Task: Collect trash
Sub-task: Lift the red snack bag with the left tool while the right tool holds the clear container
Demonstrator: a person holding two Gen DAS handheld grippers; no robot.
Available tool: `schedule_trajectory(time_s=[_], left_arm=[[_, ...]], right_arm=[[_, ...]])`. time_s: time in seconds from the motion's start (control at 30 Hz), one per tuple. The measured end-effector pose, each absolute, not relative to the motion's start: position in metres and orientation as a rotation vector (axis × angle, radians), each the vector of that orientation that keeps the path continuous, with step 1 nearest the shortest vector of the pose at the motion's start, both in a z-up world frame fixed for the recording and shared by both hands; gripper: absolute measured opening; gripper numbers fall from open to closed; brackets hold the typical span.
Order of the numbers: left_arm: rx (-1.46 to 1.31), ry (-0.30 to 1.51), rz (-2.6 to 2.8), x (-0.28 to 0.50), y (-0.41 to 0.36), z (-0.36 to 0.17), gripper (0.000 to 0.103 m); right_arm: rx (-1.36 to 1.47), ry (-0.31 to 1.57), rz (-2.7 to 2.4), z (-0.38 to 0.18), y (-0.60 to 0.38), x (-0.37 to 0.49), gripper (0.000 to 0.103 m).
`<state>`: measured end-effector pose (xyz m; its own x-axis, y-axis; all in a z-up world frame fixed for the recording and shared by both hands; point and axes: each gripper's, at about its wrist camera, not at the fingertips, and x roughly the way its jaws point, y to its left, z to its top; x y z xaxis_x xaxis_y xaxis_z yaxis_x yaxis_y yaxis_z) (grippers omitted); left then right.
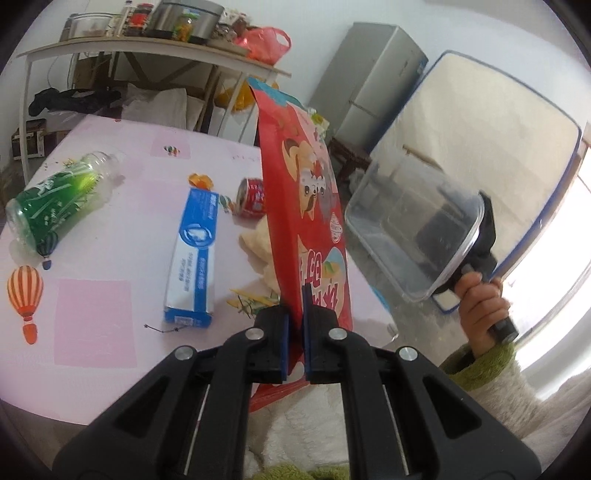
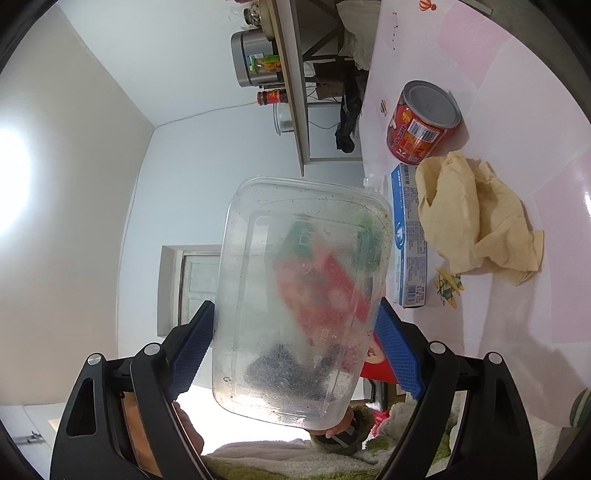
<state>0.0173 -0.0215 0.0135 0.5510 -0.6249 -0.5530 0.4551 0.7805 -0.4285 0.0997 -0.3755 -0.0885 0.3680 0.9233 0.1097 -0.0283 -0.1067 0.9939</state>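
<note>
Left wrist footage shows the left gripper (image 1: 295, 325) with its fingers (image 1: 283, 339) pressed together on the lower edge of a red snack bag (image 1: 295, 177), which is held upright above the pink bench (image 1: 110, 295). On the bench a green plastic bottle (image 1: 59, 199) is seen lying on its side at the left, a blue and white carton (image 1: 192, 258) lies flat near the middle, and a red can (image 1: 253, 197) lies tipped over just beyond the carton, partly hidden by the bag. A crumpled beige paper (image 1: 258, 243) is seen just behind the bag. To the right, off the bench edge, a clear plastic container (image 1: 413, 229) is held up by the right gripper (image 1: 484, 236), whose handle is gripped by a hand (image 1: 480, 299) in a green-cuffed sleeve (image 1: 484, 369).

From the right wrist camera, the right gripper's blue fingers (image 2: 397, 354) are seen spread wide and set against the two long sides of the clear container, so the container is held between them with its base toward the lens. The red bag and the left gripper are seen blurred through the container's base. The can, carton and beige paper are seen on the bench at the right. A shelf (image 1: 155, 48) with jars and a metal cooker (image 1: 184, 18) is seen against the far wall.
</note>
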Motion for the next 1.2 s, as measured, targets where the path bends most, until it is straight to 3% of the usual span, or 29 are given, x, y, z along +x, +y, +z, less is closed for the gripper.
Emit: schedule_trajectory(time_s=[0.8, 1.0, 1.2], left_arm=[[-0.331, 0.639, -0.625, 0.012, 0.016, 0.035, 0.004], [-0.328, 0.657, -0.652, 0.024, 0.007, 0.043, 0.004], [-0.352, 0.718, -0.674, 0.04, -0.007, 0.036, 0.004]], right_arm=[[1.408, 0.773, 1.054, -0.044, -0.357, 0.093, 0.083], [1.415, 0.649, 1.101, -0.014, -0.368, 0.091, 0.083], [1.459, 0.649, 1.09, -0.018, -0.372, 0.086, 0.083]])
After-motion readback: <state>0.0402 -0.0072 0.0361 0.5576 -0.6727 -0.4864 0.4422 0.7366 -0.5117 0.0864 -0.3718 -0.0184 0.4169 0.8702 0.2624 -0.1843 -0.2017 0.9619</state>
